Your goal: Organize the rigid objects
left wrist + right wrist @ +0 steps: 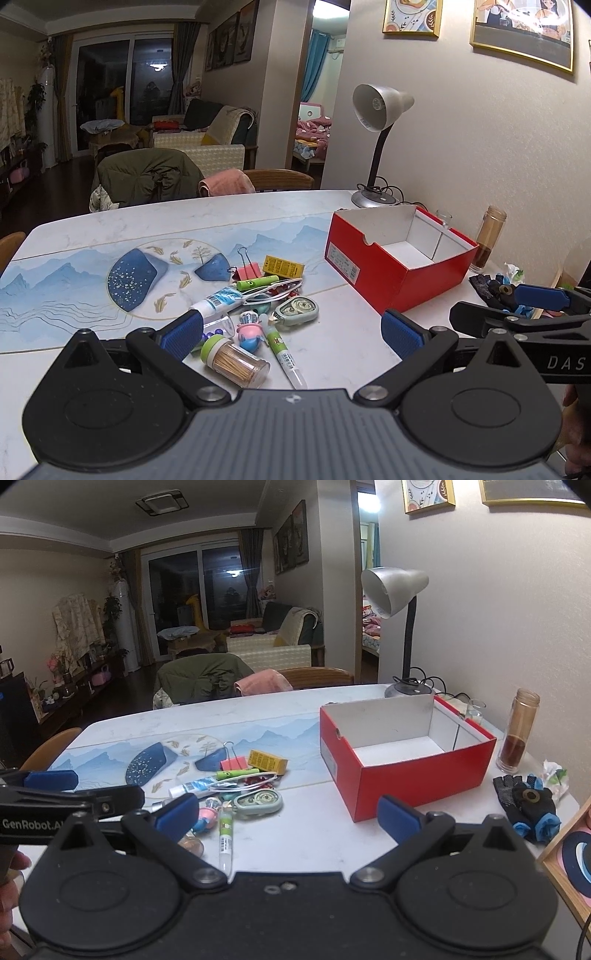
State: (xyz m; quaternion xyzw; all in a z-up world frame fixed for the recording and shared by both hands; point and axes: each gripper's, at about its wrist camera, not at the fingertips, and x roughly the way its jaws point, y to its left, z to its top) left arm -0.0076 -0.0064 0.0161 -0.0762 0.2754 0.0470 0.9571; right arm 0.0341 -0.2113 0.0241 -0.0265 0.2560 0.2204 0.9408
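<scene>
grippers gape above clutter beside red box.

You face a red box with a white inside, on a white marbled table printed with blue mountains. Among the clutter lie a pink binder clip, a yellow carton and a green marker.

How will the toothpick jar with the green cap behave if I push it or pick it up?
The toothpick jar lies on its side on the table, and it looks round, so a push would probably make it roll. Its clear wall looks like smooth plastic, so it may slip between pads. It seems full of toothpicks, so it is likely light.
</scene>
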